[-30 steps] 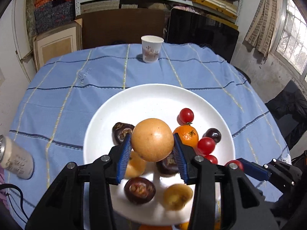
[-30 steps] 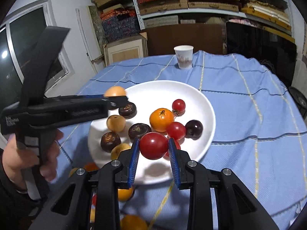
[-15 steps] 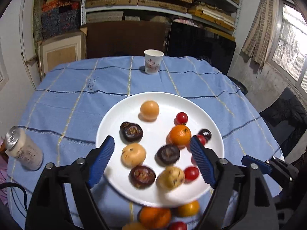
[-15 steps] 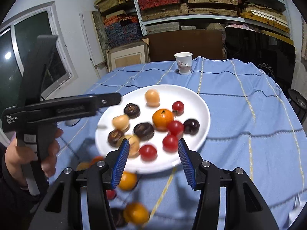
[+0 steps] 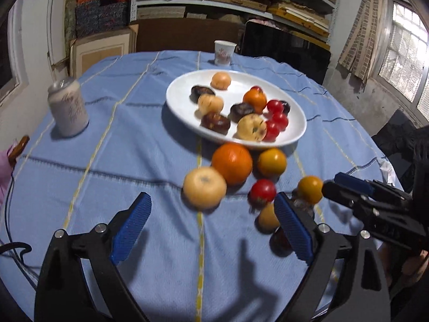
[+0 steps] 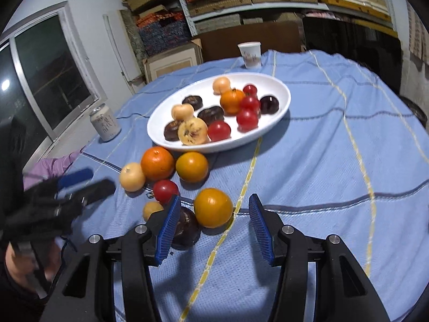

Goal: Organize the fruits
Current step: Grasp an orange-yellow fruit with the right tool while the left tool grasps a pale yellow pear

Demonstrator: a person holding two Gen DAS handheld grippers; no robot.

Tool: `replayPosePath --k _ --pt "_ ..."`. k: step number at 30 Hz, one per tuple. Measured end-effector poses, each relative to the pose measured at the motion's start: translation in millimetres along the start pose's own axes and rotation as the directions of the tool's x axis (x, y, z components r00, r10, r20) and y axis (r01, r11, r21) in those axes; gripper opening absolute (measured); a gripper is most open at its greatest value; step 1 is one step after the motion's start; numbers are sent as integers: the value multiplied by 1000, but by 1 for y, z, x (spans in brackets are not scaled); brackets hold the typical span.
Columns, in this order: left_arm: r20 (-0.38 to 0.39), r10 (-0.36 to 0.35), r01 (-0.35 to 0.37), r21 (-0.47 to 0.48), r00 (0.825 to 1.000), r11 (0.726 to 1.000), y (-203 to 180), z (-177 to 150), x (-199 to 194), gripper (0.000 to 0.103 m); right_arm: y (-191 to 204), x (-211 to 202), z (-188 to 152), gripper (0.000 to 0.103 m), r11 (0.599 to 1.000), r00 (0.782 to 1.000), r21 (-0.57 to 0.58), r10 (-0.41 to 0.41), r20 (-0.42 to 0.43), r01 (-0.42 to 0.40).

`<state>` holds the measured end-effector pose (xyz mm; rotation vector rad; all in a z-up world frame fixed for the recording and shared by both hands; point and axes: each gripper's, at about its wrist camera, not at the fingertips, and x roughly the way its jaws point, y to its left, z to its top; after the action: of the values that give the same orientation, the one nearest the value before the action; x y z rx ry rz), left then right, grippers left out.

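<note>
Near the table's (image 5: 134,145) front edge we found the left gripper (image 5: 211,228) with its jaws opening wide and nothing between them; a pale fruit (image 5: 205,187) lay on the cloth just beyond. Right gripper (image 6: 211,228) stood partly open, empty, its pads clear of a yellow-orange fruit (image 6: 213,207) lying just ahead of the gap. We noted a plate (image 6: 278,99) toward the table's middle holding dark, red, orange and pale fruits. Between plate and front edge lay loose fruits, among them an orange (image 6: 157,163) and a tomato (image 6: 165,191). We noted a can (image 5: 68,107) near the left edge and a cup (image 6: 250,54) at the far edge.
</note>
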<state>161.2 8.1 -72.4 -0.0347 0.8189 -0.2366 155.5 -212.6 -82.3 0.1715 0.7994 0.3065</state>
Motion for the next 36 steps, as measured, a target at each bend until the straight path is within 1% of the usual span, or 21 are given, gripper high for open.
replayPosePath --k 2,4,6,8,10,12,15,16,19,22,25,26,29,30,31,33,35,36 --pt "-3 8 -8 -6 1000 1000 3 -7 0 90 1 7 -1 53 1000 1000 9 7 -16 -7" --pt "-11 12 -12 -11 1000 1000 5 -10 2 90 4 13 0 45 1000 999 6 10 -33 -10" --pt "-22 7 -7 -17 1000 1000 5 -11 4 90 7 18 1 45 1000 999 -9 -11 -45 10" --pt "-24 16 -16 -12 1000 1000 4 -11 6 90 9 26 2 45 999 996 -11 -34 -78 34" --pt "-22 20 -21 -15 1000 1000 4 -10 8 90 8 26 2 45 999 996 2 -42 -78 42" --pt "-19 30 -30 -19 999 999 5 -8 9 90 10 25 1 37 999 996 -5 -52 -70 52" --pt "-14 74 -75 -28 997 997 7 -3 13 90 8 15 -2 37 998 998 4 -65 -26 65" --pt "-13 82 -83 -32 997 996 8 -1 15 90 6 8 -3 37 998 998 17 -59 8 59" --pt "-27 94 -95 -41 995 995 12 5 24 90 1 -9 -9 37 999 996 38 -41 74 39" --pt "-58 97 -100 -39 994 994 13 10 36 85 -3 -20 -17 37 999 994 49 -24 107 19" --pt "-96 92 -97 -42 991 994 14 13 48 79 -5 -20 -21 37 998 995 55 -31 94 26" --pt "-101 89 -94 -44 991 995 14 13 50 74 -6 -20 -21 37 998 995 59 -33 96 27" --pt "-107 83 -87 -41 991 995 13 13 54 70 -8 -17 -19 37 997 996 69 -25 86 19" --pt "-106 78 -82 -35 991 996 11 13 54 66 -10 -17 -20 37 997 996 74 -23 85 16" --pt "-106 75 -79 -30 992 996 10 13 55 65 -10 -18 -20 37 997 996 78 -21 84 14" --pt "-99 54 -56 -12 994 998 6 13 55 51 -12 -16 -20 37 996 997 86 -26 80 19" --pt "-94 45 -44 13 995 999 1 12 54 43 -12 -16 -21 37 996 997 89 -28 78 21" --pt "-90 46 -45 19 995 999 -1 12 54 43 -12 -16 -21 37 996 996 90 -29 79 22"
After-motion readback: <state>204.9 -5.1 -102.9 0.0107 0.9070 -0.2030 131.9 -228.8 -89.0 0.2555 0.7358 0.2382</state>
